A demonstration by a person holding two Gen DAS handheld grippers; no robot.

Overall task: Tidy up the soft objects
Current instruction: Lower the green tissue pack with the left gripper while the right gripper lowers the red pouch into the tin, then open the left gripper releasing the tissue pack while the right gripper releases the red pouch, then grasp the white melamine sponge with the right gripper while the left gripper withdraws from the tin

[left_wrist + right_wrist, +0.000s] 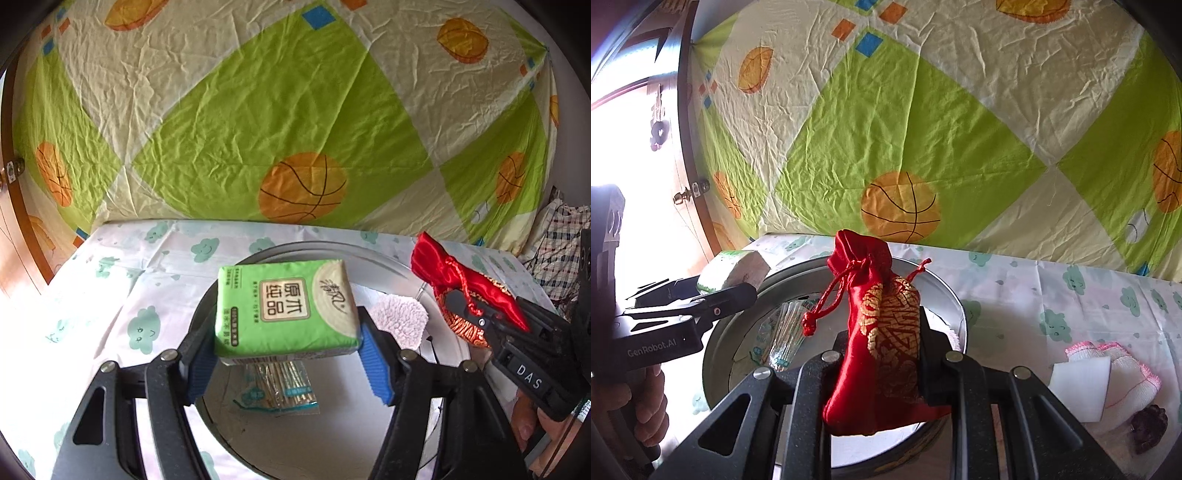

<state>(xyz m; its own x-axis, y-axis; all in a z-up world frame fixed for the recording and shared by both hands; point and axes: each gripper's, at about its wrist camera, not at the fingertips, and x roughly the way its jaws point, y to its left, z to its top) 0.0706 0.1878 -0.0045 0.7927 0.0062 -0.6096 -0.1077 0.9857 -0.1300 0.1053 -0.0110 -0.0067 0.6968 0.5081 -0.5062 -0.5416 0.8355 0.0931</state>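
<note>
- The left tool (286, 354) pinches a green tissue pack (286, 308) between its blue pads, holding it in the air above the round metal tin (369, 254) on the table (122, 258).
- The right tool (886, 354) is pressed onto a red drawstring pouch (882, 332), also over the tin.
- A packet of toothpicks (275, 387) and a fluffy white cloth (400, 321) already lie in the tin.
- To do it well: lower each item close to the tin floor before letting go, set them side by side, and keep the two tools from colliding.
- White gloves (1123, 373) wait on the table, outside the tin.
</note>
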